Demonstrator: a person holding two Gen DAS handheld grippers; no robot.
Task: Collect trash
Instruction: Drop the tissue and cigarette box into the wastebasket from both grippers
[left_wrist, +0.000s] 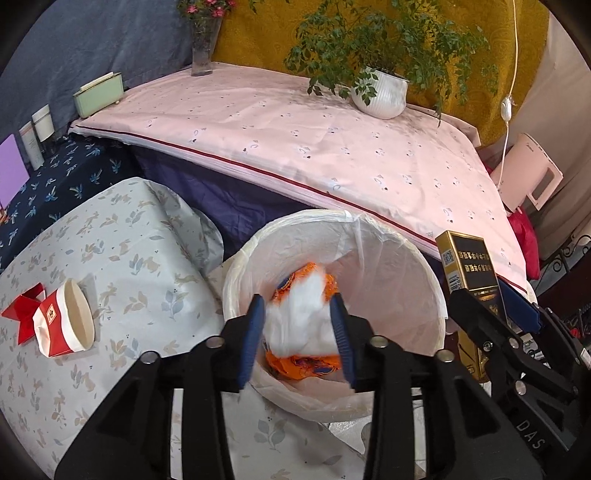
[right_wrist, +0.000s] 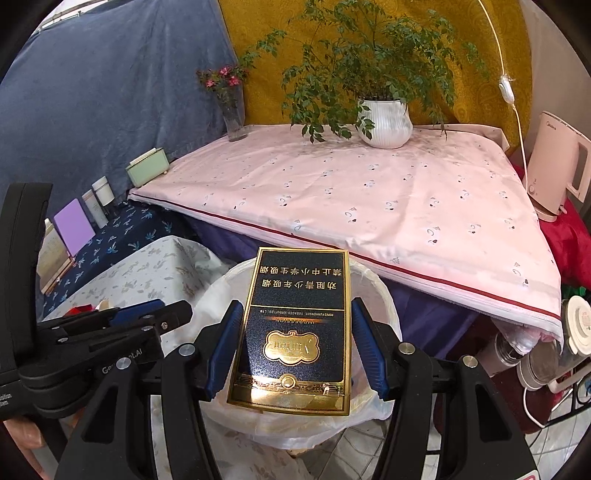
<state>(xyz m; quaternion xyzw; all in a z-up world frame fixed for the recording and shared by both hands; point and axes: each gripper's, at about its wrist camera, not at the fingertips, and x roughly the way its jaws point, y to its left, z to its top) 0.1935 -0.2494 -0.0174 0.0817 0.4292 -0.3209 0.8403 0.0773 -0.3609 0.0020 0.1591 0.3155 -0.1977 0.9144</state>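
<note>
We see the pink-covered table (left_wrist: 295, 125) filling the upper half of the left wrist view, with a white potted plant (left_wrist: 380, 94) at one o'clock and a glass vase of flowers (left_wrist: 203, 48) at eleven o'clock on it. At nine o'clock lies a lower surface under a pale leaf-print cloth (left_wrist: 122, 266). Between the two stands the white lined trash bin (left_wrist: 406, 273), open-mouthed, at the centre of both views.

Our left gripper (left_wrist: 297, 325) hangs over the bin's mouth at six o'clock; its blue pads sit a moderate width apart, pressed on either side of a crumpled white-and-orange wrapper (left_wrist: 299, 314), which they hold above the liner. Our right gripper (right_wrist: 295, 347) is just beside it at three o'clock, also over the bin (right_wrist: 384, 295), its jaws closed against the two long edges of a black-and-gold cigarette box (right_wrist: 295, 332), held flat with the printed face up.

On the leaf-print cloth at eight o'clock, well apart from the bin, lies a red-and-white paper cup (left_wrist: 66, 325) on its side, touching a red folded paper scrap (left_wrist: 22, 314).
</note>
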